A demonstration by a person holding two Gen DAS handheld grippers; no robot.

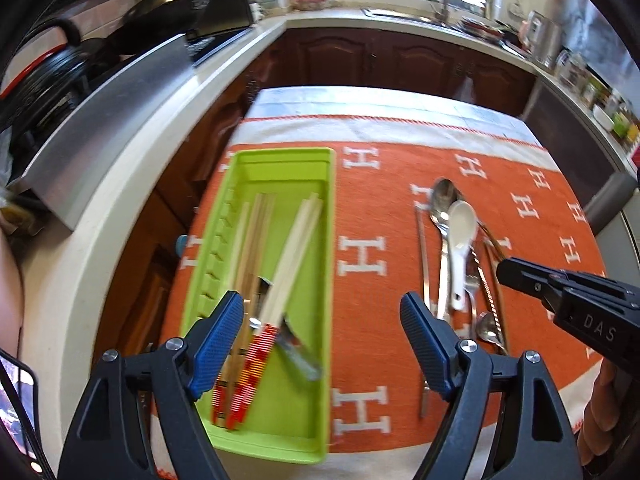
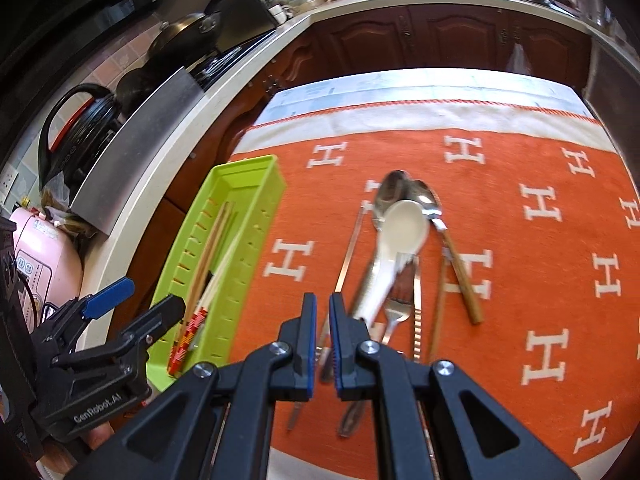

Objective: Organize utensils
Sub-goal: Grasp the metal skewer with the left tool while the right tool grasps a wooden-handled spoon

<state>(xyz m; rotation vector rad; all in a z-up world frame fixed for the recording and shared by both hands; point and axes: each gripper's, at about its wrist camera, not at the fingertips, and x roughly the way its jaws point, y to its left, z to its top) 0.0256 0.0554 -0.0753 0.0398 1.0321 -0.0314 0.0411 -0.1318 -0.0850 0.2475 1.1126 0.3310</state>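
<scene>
- Over the green tray [image 1: 280, 168] of chopsticks [image 1: 256, 240], left gripper [image 1: 322, 316] hangs, jaws apart, empty
- At three o'clock, right gripper [image 2: 323, 312], jaws together, above spoons [image 2: 404, 216]

We are seeing the tray [image 1: 280, 168] lying at the left edge of the cloth [image 1: 376, 216], which is covering the surface. Chopsticks [image 1: 280, 264] are lying lengthwise in the tray, over a utensil whose kind we cannot tell. Well to the right, a pile of loose utensils is resting on the cloth: a ladle-shaped spoon [image 2: 402, 232] is sitting on top of two metal spoons [image 2: 390, 192], with a fork [image 2: 396, 304] nearer to us. Behind the cloth, cabinets [image 1: 400, 56] are running under a counter [image 1: 320, 18].
</scene>
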